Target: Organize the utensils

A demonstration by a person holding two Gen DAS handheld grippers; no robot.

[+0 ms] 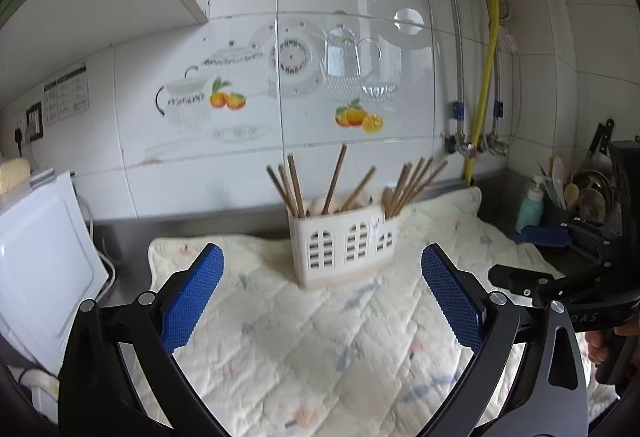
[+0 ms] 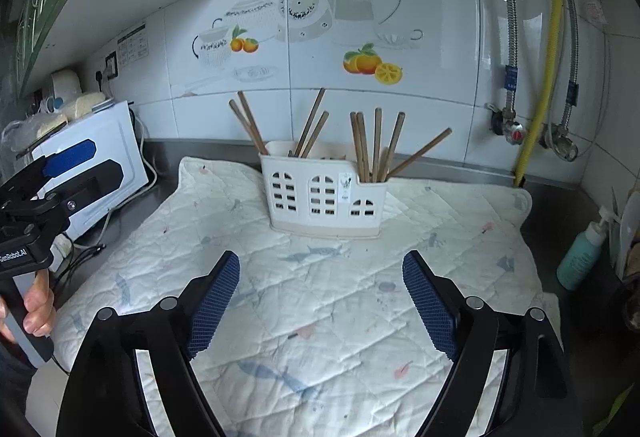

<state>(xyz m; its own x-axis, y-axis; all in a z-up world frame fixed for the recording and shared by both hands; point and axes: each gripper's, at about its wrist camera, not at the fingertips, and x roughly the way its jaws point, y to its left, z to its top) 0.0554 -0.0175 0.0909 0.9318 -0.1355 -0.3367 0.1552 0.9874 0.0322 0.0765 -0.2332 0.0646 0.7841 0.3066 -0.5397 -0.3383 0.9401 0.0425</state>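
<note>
A white plastic utensil holder (image 1: 344, 247) (image 2: 324, 201) with arched slots stands on a quilted mat (image 1: 320, 337) (image 2: 320, 297) near the tiled wall. Several brown chopsticks (image 1: 334, 179) (image 2: 376, 145) stand in its compartments, leaning in different directions. My left gripper (image 1: 322, 273) is open and empty, hovering over the mat in front of the holder. My right gripper (image 2: 320, 273) is open and empty, also in front of the holder. The right gripper also shows at the right edge of the left wrist view (image 1: 560, 265), and the left one at the left edge of the right wrist view (image 2: 68, 165).
A white microwave (image 1: 44, 265) (image 2: 96, 165) stands at the left of the steel counter. A teal soap bottle (image 1: 530, 207) (image 2: 580, 257) and a rack with spoons (image 1: 576, 197) stand at the right. Pipes and valves (image 2: 520, 125) run down the wall.
</note>
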